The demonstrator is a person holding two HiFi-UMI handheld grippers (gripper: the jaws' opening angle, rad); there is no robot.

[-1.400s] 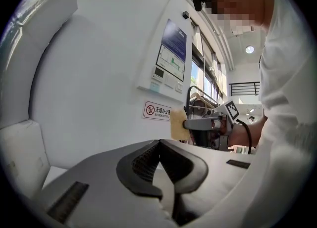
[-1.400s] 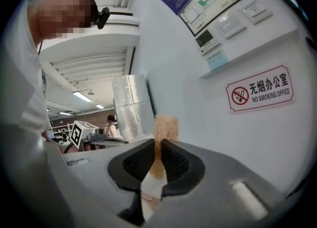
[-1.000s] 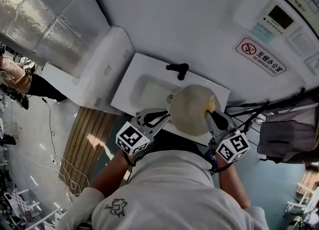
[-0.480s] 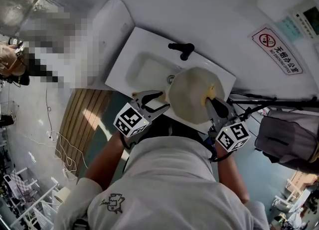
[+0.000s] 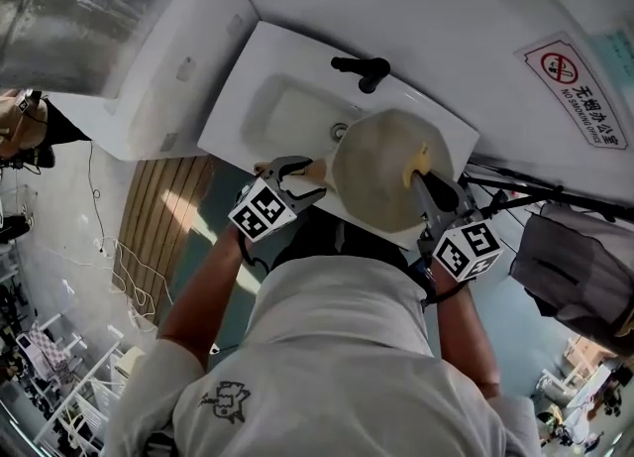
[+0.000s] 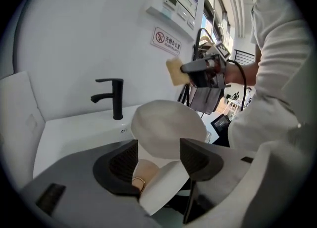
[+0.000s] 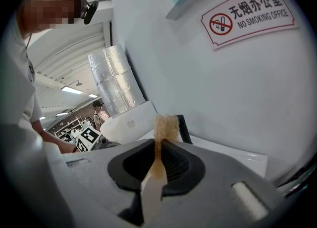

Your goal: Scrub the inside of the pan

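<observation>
A cream pan (image 5: 381, 170) sits tilted over the front rim of the white sink (image 5: 238, 98), its inside facing up. Its handle (image 6: 161, 185), with a tan end and a gold ring, lies between the jaws of my left gripper (image 5: 289, 170). Those jaws have just been opening and now stand wide, with a gap beside the handle. In the left gripper view the pan (image 6: 168, 128) fills the middle beyond my left gripper (image 6: 158, 155). My right gripper (image 5: 428, 175) is shut on a thin yellow sponge (image 7: 166, 125) at the pan's right edge.
A black faucet (image 5: 362, 68) stands at the back of the sink, with the basin (image 5: 287, 113) in front of it. A no-smoking sign (image 5: 580, 88) hangs on the wall. A silver duct (image 5: 59, 9) is at left, and a grey bag (image 5: 575, 267) hangs at right.
Both grippers and the pan have come down toward the sink. The left jaws, closed on the handle before, now stand apart around it. The right gripper still holds the sponge.
</observation>
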